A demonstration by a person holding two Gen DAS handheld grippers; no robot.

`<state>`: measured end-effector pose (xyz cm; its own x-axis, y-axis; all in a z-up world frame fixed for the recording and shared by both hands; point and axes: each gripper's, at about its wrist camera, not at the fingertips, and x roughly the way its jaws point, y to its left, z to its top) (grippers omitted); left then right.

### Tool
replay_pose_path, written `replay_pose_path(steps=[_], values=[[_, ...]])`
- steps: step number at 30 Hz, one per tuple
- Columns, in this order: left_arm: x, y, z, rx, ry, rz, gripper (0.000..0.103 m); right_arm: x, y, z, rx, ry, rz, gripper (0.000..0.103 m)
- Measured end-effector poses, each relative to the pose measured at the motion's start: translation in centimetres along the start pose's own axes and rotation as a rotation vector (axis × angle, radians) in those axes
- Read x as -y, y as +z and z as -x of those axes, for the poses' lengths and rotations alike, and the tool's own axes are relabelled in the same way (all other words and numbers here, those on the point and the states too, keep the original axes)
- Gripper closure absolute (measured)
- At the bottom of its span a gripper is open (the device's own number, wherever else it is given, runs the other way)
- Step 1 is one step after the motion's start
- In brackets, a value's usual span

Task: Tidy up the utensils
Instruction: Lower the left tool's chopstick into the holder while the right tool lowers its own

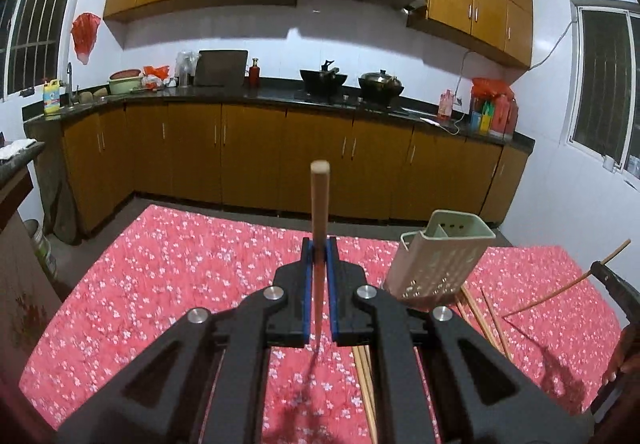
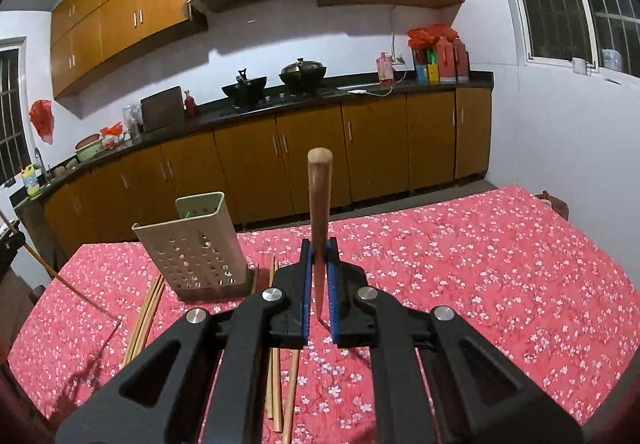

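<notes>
Left wrist view shows the left gripper (image 1: 320, 256) with its blue-padded fingers (image 1: 306, 284) closed on a pale round wooden chopstick (image 1: 320, 212), which stands nearly upright above the red floral tabletop (image 1: 160, 284). Right wrist view shows the right gripper (image 2: 320, 256) clamped likewise on a darker brown wooden chopstick (image 2: 319, 212). The beige perforated plastic utensil holder (image 2: 196, 244) stands on the tabletop between the two grippers, its open top divided into compartments. Several loose wooden chopsticks (image 2: 146, 316) lie flat beside its base. The step in hand appears to be carrying each held chopstick to the holder. To do it well, bring one gripper at a time over the open top, keep the stick close to vertical, lower the tip inside a compartment before releasing, and avoid knocking the light holder. Insert the second stick afterwards so the grippers do not collide above the opening.
</notes>
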<state>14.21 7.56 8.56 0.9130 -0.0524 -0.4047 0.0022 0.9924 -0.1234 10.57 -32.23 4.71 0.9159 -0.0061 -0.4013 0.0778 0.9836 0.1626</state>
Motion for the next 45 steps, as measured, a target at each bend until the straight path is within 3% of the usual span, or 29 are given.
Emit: replay_pose_path(steps=[4, 13, 17, 25, 30, 42, 43, 45], values=[[0.2, 0.9, -0.4, 0.007, 0.005, -0.002, 0.095, -0.6, 1.0, -0.2, 0.009, -0.004, 0.013, 0.095], [1.8, 7.1, 1.2, 0.142, -0.063, 0.033, 0.095, -3.4, 9.1, 2.7, 0.225, 0.126, -0.03, 0.095], [3.2, 9.7, 2.1, 0.216, -0.125, 0.083, 0.095, -4.9, 10.9, 2.5, 0.247, 0.224, -0.054, 0.095], [6.0, 11.0, 0.9, 0.303, -0.171, 0.137, 0.095, -7.8, 10.1, -0.6, 0.194, 0.24, 0.019, 0.095], [7.8, 10.1, -1.4, 0.283, -0.197, 0.121, 0.095, -7.9, 9.0, -2.9, 0.134, 0.231, 0.023, 0.095], [9.3, 6.8, -7.7, 0.094, -0.203, 0.077, 0.093, -8.6, 7.4, -5.4, 0.023, 0.248, 0.032, 0.094], [9.2, 6.5, -7.9, 0.089, -0.203, 0.077, 0.09, -8.6, 7.3, -5.4, 0.019, 0.248, 0.03, 0.088], [8.9, 6.3, -8.1, 0.084, -0.198, 0.082, 0.083, -8.5, 7.2, -5.1, 0.029, 0.243, 0.026, 0.068]])
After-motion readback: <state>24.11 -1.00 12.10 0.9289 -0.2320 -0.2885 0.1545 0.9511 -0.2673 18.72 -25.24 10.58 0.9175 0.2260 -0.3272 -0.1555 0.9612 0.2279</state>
